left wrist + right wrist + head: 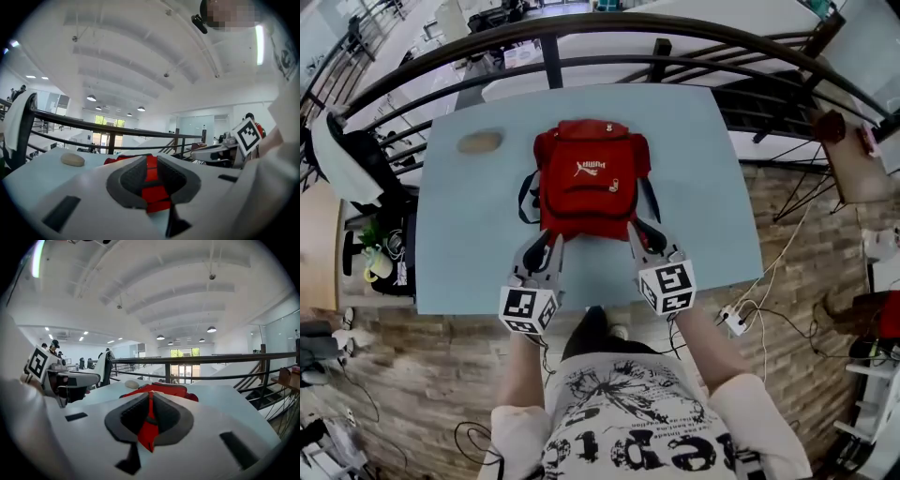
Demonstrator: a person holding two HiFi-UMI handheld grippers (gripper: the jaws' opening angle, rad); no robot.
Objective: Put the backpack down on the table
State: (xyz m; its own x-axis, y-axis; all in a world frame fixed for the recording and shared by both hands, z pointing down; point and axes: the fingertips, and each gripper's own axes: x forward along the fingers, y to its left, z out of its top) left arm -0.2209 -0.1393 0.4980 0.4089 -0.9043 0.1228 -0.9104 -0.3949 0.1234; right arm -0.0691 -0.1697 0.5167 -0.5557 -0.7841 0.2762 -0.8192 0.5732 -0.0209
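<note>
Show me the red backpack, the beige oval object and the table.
red backpack [586,178], head view, front pocket.
beige oval object [480,142], head view, its middle.
table [703,187], head view, bare top on the right.

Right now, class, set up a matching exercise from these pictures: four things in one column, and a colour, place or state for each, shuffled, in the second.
1. backpack
2. oval object
3. left gripper
4. railing

A. tan, far left on the table
B. dark, curving beyond the table
C. red with a white logo
D. jaws shut on red fabric

Pairs: 1-C, 2-A, 3-D, 4-B.
</note>
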